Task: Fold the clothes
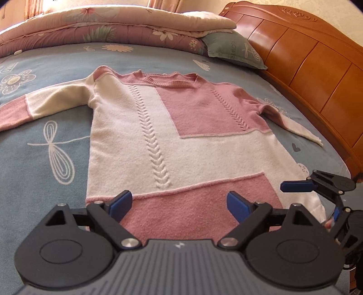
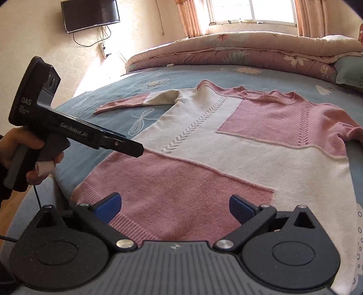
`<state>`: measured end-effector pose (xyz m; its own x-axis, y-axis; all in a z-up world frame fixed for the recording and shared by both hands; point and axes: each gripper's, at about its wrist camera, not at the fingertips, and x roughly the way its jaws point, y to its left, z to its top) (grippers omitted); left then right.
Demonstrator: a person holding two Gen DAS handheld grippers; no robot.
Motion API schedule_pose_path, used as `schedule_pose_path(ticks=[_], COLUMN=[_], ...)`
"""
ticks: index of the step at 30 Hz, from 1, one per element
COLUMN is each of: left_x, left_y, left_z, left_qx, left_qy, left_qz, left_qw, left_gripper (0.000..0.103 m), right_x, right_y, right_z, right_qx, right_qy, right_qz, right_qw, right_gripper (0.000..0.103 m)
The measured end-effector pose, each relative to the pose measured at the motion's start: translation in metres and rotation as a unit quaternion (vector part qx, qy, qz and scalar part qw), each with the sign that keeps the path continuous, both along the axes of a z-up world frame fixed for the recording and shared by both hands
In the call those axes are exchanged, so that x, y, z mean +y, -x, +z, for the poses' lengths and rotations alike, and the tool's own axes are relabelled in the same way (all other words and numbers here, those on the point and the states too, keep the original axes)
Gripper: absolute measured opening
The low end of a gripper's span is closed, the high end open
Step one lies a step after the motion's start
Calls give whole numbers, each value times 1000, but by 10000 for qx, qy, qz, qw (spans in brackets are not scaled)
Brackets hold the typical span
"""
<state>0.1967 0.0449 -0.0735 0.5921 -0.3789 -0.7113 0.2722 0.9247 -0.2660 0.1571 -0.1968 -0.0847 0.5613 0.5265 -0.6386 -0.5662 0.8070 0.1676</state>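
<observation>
A pink and white knit sweater (image 1: 181, 127) lies flat and face up on the blue bedspread, sleeves spread to both sides, hem toward me. It also shows in the right wrist view (image 2: 226, 158). My left gripper (image 1: 179, 205) is open and empty, hovering over the pink hem panel. My right gripper (image 2: 174, 206) is open and empty over the hem's ribbed edge. The right gripper also shows at the right edge of the left wrist view (image 1: 317, 195), and the left gripper, held in a hand, at the left of the right wrist view (image 2: 133, 151).
The blue bedspread (image 1: 34, 158) has white flower prints. A folded floral quilt (image 1: 102, 27) and a grey-green pillow (image 1: 233, 50) lie at the far side. A wooden headboard (image 1: 317, 68) runs along the right. A wall TV (image 2: 90, 14) and window (image 2: 254, 11) are beyond the bed.
</observation>
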Motion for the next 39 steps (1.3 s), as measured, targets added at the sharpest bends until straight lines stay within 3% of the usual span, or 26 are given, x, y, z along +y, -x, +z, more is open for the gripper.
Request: schedule_pose_path(ticks=[4, 6, 10, 13, 16, 21, 24, 27, 30, 34, 36, 39], left_x=[-9, -2, 17, 16, 11, 5, 6, 16, 23, 22, 17, 7], left_y=[-18, -4, 32, 38, 26, -6, -35, -51, -50, -69, -92, -144], left_z=[-24, -33, -35, -31, -21, -5, -10, -29, -30, -6, 7, 4], left_qx=[330, 164, 19, 77, 350, 42, 174, 657, 605, 383, 192, 235], left_qy=[-145, -185, 55, -233, -330, -137, 109, 472, 762, 762, 782, 931], left_qz=[112, 135, 265, 83, 106, 62, 214, 585, 643, 526, 407, 270], left_qw=[9993, 9996, 9996, 9997, 9988, 9999, 9996, 9950, 9932, 9950, 9959, 9950], left_gripper=[90, 91, 91, 91, 92, 92, 92, 92, 94, 94, 94, 94], right_x=[-7, -12, -35, -38, -33, -35, -48, -63, -79, -91, -91, -94], right_y=[-20, -25, 9, 20, 17, 0, -28, -73, -126, -186, -205, -227], right_z=[-24, -37, -47, -50, -48, -25, -4, 9, 9, 3, -2, -14], right_qx=[131, 197, -217, -389, -366, -123, -385, -484, -309, -57, 3, 268], right_qy=[572, 887, 791, 739, 836, 769, 474, 331, 4, -309, -311, -320], right_qz=[-354, -517, -642, -761, -811, -847, -1019, -1357, -1507, -1613, -1622, -1701], right_qw=[9976, 9945, 9946, 9936, 9925, 9934, 9929, 9890, 9881, 9864, 9863, 9845], right_gripper=[103, 103, 103, 103, 103, 103, 103, 103, 103, 103, 103, 103])
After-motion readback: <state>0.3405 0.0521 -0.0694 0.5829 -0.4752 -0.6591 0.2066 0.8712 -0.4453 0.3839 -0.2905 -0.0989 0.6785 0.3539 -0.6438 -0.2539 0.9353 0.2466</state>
